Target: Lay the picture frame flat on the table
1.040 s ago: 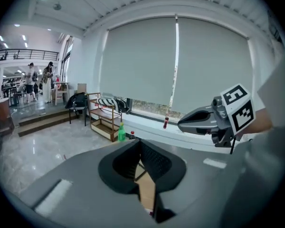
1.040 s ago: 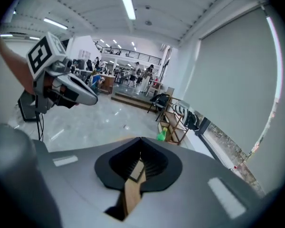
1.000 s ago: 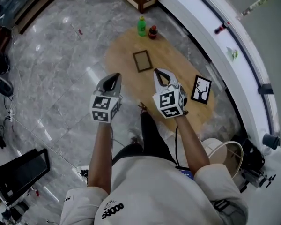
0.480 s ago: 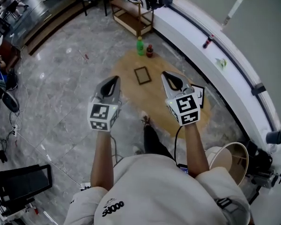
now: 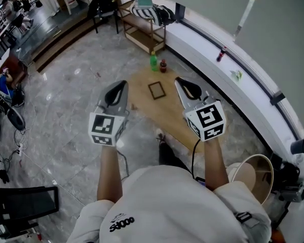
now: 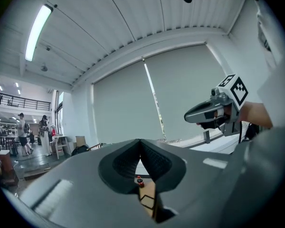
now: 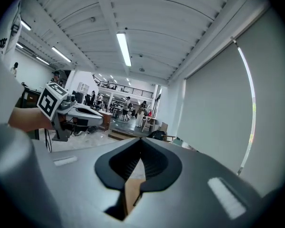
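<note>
Lying flat: rectangular frame [image 5: 155, 90] on oval wooden table [image 5: 151, 113] | left gripper [image 5: 122, 84], right gripper [image 5: 180, 81] jaws together

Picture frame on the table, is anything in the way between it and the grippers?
Nothing visible is. The picture frame lies in the open on the table, with the left gripper and right gripper above it. The green bottle and red bottle stand beyond it.

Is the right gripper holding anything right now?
No, the right gripper has its jaws closed tip to tip with nothing between them.
</note>
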`<state>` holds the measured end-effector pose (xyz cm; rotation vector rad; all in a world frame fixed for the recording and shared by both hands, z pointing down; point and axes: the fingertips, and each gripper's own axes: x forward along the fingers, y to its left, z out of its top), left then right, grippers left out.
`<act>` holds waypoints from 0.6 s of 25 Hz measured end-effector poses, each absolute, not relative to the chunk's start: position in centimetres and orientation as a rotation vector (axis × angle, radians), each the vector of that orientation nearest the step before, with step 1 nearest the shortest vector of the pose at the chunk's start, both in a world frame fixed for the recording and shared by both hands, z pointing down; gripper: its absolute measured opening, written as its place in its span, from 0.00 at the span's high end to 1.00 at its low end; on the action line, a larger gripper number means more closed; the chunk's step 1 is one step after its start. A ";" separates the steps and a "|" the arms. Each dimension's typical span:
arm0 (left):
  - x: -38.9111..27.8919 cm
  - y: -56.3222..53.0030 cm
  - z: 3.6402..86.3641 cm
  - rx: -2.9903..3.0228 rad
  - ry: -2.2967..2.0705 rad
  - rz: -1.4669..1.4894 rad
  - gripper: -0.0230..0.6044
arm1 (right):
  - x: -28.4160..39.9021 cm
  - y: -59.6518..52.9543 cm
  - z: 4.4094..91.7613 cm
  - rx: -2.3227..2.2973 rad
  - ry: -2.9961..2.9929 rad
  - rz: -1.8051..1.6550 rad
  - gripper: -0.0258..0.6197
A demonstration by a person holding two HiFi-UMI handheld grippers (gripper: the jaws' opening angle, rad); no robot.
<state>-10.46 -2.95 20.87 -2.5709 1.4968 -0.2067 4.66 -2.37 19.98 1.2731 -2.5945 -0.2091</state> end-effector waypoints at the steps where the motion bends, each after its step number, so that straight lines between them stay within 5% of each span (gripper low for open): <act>1: -10.5 -2.4 20.3 -2.558 1.491 -0.212 0.95 | 4.4 -1.9 19.4 1.275 -2.599 -0.223 0.96; 15: -8.9 1.4 16.6 -2.513 1.398 -0.174 0.95 | 3.0 1.7 15.7 1.253 -2.629 -0.350 0.96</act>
